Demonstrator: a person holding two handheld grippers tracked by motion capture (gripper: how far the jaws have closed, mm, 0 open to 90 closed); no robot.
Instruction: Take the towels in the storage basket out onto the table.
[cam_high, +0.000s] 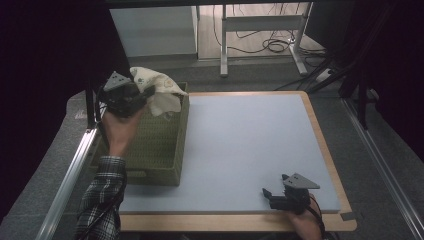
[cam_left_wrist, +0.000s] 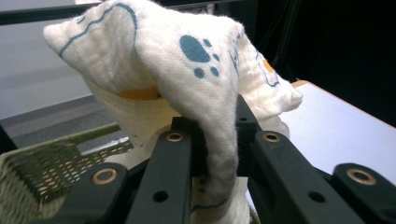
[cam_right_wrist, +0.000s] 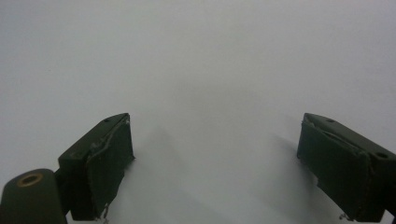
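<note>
White woven cloth with blue paw prints and an orange band: being held pinched between the jaws of the left gripper, hanging above the far corner of the green woven rectangular basket.

Going near to far:
- Right gripper: resting on the pale grey table mat at the near edge, jaws standing wide apart, nothing between them.
- Left gripper: clamping a fold of the cloth, bulk bunching beyond the jaw tips, loose end trailing down toward the basket.
- Cloth lying up and to the left of the open mat, well apart from the right gripper.

Judging: requiring a rightward carry onto the mat; left hand being far nearer.
</note>
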